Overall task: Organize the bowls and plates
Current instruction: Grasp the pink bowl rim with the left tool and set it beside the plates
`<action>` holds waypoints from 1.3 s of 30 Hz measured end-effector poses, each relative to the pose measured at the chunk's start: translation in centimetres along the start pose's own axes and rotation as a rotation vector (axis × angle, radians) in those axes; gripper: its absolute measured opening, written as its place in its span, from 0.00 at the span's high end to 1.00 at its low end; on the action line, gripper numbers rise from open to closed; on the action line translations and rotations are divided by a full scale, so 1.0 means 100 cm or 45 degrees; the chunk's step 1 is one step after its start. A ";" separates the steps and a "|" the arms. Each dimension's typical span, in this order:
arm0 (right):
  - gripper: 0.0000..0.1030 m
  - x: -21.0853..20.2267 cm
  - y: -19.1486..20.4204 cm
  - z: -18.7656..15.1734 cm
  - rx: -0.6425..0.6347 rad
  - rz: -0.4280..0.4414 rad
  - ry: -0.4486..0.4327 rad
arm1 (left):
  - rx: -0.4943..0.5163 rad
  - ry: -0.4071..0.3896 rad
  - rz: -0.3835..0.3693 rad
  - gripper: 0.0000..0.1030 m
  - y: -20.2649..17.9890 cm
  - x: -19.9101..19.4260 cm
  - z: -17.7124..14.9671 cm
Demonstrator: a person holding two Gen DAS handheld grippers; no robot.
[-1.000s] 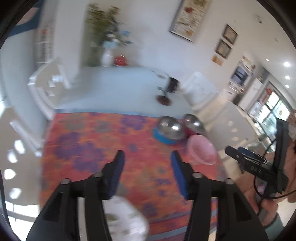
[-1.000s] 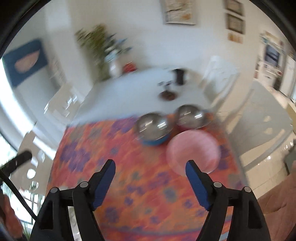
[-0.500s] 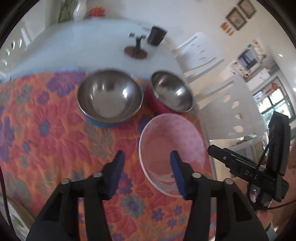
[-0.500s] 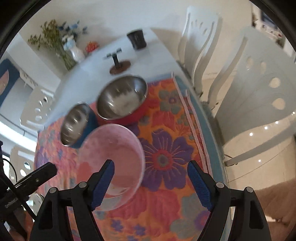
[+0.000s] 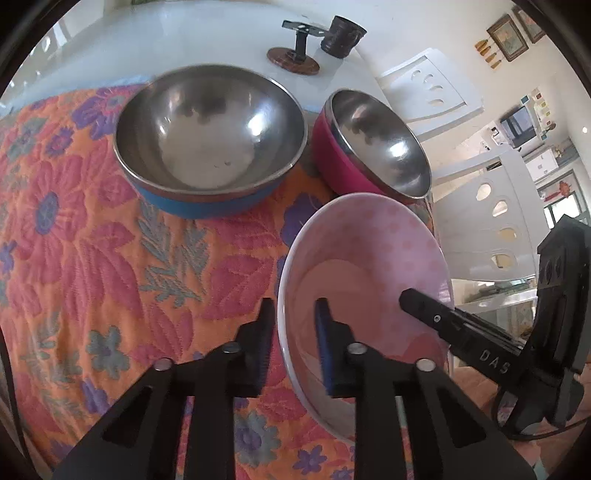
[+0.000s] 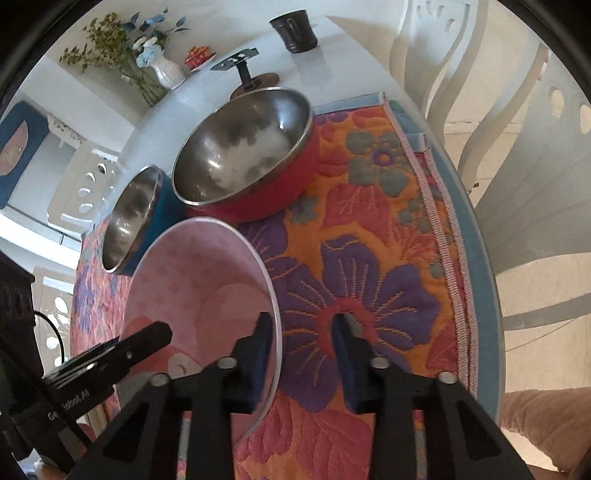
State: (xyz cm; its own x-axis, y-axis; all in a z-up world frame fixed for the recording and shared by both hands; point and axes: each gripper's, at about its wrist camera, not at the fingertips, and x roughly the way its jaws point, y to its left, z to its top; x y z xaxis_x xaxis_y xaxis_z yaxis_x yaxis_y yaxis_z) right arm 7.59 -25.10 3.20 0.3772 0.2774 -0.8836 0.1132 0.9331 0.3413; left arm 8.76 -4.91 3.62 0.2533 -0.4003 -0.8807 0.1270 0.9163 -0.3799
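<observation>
A pink bowl point(image 5: 369, 258) point(image 6: 192, 273) sits on the floral cloth point(image 5: 110, 258), in front of a blue-sided steel bowl point(image 5: 210, 122) point(image 6: 129, 218) and a red-sided steel bowl point(image 5: 376, 144) point(image 6: 240, 147). My left gripper point(image 5: 293, 328) is shut on the pink bowl's left rim, one finger outside and one inside. My right gripper point(image 6: 303, 339) straddles the bowl's right rim. Its jaws are closing, and a gap still shows between the outer finger point(image 6: 343, 343) and the rim. One right-gripper finger point(image 5: 424, 310) shows over the bowl in the left wrist view.
Behind the bowls on the white table stand a dark cup point(image 5: 341, 37) point(image 6: 295, 31), a small black stand on a wooden base point(image 5: 295, 55) and a vase of flowers point(image 6: 162, 70). White chairs point(image 5: 480, 221) line the table's right edge point(image 6: 476, 258).
Both grippers came down and forward onto the pink bowl. The left jaws closed on its left rim. The right jaws narrowed around its right rim.
</observation>
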 end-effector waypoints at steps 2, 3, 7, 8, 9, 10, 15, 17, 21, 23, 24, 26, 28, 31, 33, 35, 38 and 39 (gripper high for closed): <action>0.80 0.001 0.003 -0.003 -0.012 0.006 0.000 | -0.001 0.002 -0.019 0.87 0.000 0.001 -0.001; 0.82 0.001 0.004 -0.004 -0.018 0.006 -0.001 | 0.008 -0.005 -0.021 0.87 -0.001 0.000 -0.003; 0.85 -0.001 0.017 -0.012 -0.040 -0.020 -0.001 | 0.014 -0.017 -0.047 0.87 0.000 -0.011 -0.013; 0.85 -0.003 0.020 -0.015 -0.024 -0.035 0.003 | 0.021 -0.025 -0.038 0.87 0.000 -0.017 -0.018; 0.85 -0.007 0.023 -0.018 -0.008 -0.029 0.006 | 0.027 -0.037 -0.031 0.87 0.000 -0.022 -0.022; 0.85 -0.011 0.025 -0.020 0.005 -0.008 0.000 | 0.031 -0.050 -0.029 0.87 0.001 -0.029 -0.027; 0.85 -0.049 0.058 -0.043 -0.036 0.001 -0.074 | 0.033 -0.136 -0.057 0.87 0.004 -0.077 -0.050; 0.84 -0.064 0.074 -0.054 -0.050 0.011 -0.098 | 0.030 -0.176 -0.067 0.87 0.007 -0.101 -0.059; 0.81 -0.088 0.104 -0.079 -0.056 0.033 -0.132 | 0.032 -0.246 -0.037 0.87 0.009 -0.141 -0.081; 0.79 -0.097 0.117 -0.096 -0.058 0.027 -0.145 | 0.050 -0.273 -0.014 0.87 0.009 -0.153 -0.093; 0.79 -0.100 0.120 -0.103 -0.057 0.031 -0.147 | 0.058 -0.277 -0.007 0.86 0.011 -0.156 -0.097; 0.79 -0.100 0.127 -0.118 -0.050 0.036 -0.134 | 0.064 -0.264 -0.003 0.86 0.017 -0.158 -0.105; 0.79 -0.094 0.127 -0.128 -0.034 0.036 -0.095 | 0.056 -0.235 0.004 0.86 0.024 -0.154 -0.115; 0.79 -0.074 0.123 -0.146 0.021 0.050 0.007 | 0.047 -0.179 0.017 0.86 0.034 -0.142 -0.129; 0.79 -0.060 0.117 -0.157 0.069 0.055 0.077 | 0.055 -0.129 0.024 0.85 0.039 -0.133 -0.138; 0.79 -0.048 0.111 -0.167 0.103 0.049 0.121 | 0.054 -0.095 0.023 0.85 0.045 -0.124 -0.144; 0.79 -0.035 0.105 -0.179 0.130 0.034 0.174 | 0.038 -0.055 0.014 0.85 0.052 -0.113 -0.151; 0.79 -0.031 0.103 -0.182 0.137 0.041 0.185 | 0.027 -0.040 0.006 0.85 0.055 -0.109 -0.153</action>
State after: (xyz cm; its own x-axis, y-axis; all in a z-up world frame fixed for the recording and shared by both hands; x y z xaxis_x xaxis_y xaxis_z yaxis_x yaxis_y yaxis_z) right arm -9.13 -12.16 3.65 0.2466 0.3441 -0.9060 0.2041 0.8954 0.3957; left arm -7.97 4.74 6.77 0.2835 -0.3967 -0.8731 0.1460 0.9177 -0.3695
